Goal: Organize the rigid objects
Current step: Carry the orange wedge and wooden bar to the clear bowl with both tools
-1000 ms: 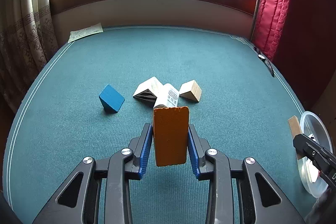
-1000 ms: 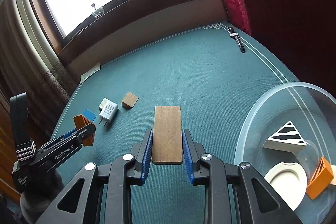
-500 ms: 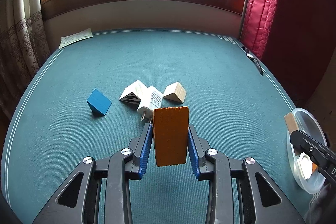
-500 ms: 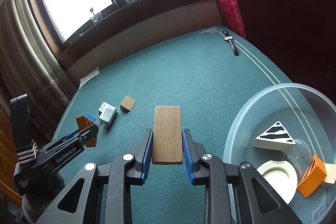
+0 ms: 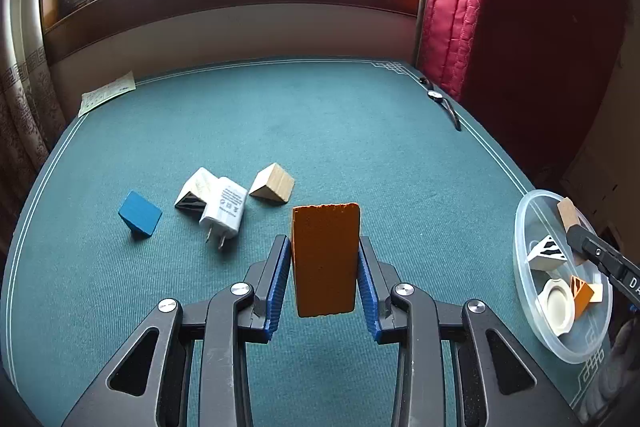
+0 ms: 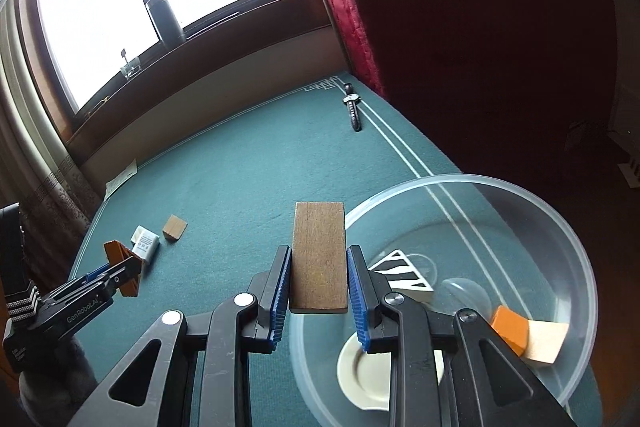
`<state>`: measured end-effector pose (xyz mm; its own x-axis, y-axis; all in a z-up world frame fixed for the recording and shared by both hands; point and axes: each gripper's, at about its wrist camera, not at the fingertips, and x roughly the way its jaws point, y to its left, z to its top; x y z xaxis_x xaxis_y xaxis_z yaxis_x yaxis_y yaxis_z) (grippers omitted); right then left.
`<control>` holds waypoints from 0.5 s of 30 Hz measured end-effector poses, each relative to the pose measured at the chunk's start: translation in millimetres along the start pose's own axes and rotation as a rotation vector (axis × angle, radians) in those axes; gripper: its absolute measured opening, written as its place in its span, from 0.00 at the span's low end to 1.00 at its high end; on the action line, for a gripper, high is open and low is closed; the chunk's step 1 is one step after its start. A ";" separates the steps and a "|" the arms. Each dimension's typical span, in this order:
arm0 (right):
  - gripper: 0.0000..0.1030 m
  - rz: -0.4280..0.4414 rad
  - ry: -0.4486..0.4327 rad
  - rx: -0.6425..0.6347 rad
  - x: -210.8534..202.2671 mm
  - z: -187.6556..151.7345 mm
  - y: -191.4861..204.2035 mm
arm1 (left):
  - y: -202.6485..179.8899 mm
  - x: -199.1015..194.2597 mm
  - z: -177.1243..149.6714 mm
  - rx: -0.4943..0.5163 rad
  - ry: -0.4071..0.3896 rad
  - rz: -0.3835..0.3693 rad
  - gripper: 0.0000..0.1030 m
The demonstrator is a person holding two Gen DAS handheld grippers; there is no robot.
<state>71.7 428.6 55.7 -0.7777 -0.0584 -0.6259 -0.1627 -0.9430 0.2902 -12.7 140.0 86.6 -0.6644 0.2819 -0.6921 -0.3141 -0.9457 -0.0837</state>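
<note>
My left gripper is shut on an orange rectangular block, held above the green table. My right gripper is shut on a brown wooden block, held over the near rim of a clear plastic bowl. The bowl holds a striped triangle, a white round piece, an orange block and a pale wooden block. On the table lie a blue block, a striped triangle, a white charger plug and a wooden wedge.
A wristwatch lies near the table's far right edge by the red curtain. A paper slip sits at the far left corner. The bowl also shows at the right in the left wrist view. A window sill runs behind the table.
My right gripper has moved right with the wooden block, now over the bowl's rim. My left gripper has swung right with the orange block; the loose objects sit further left in its view.
</note>
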 end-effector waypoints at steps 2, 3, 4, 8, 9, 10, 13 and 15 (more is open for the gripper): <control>0.28 -0.020 -0.002 0.017 -1.1 0.3 -11.0 | -8.7 -0.6 1.4 0.015 -0.002 -0.008 0.33; 0.28 -0.029 -0.002 0.024 -1.4 0.3 -16.3 | -12.8 -0.9 1.9 0.024 -0.003 -0.011 0.33; 0.28 -0.036 0.000 0.030 -1.3 0.1 -20.8 | -17.4 -1.0 2.4 0.033 -0.003 -0.014 0.33; 0.28 -0.059 0.005 0.046 -1.5 -1.9 -36.6 | -36.4 -0.7 3.6 0.068 -0.004 -0.028 0.33; 0.28 -0.064 0.004 0.049 -2.1 -2.3 -40.0 | -41.2 -0.6 4.0 0.077 -0.005 -0.032 0.33; 0.28 -0.068 0.003 0.053 -2.6 -2.5 -43.4 | -46.1 -0.6 4.3 0.087 -0.006 -0.035 0.33; 0.28 -0.077 -0.006 0.068 -5.2 -2.5 -53.2 | -60.8 -0.7 5.2 0.113 -0.009 -0.048 0.33; 0.29 -0.080 -0.004 0.075 -5.9 -2.0 -58.5 | -69.7 -0.5 4.9 0.131 -0.011 -0.058 0.33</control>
<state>87.0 483.5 40.9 -0.7630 0.0172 -0.6462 -0.2692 -0.9173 0.2934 6.3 206.6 96.3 -0.6494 0.3381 -0.6811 -0.4378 -0.8986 -0.0287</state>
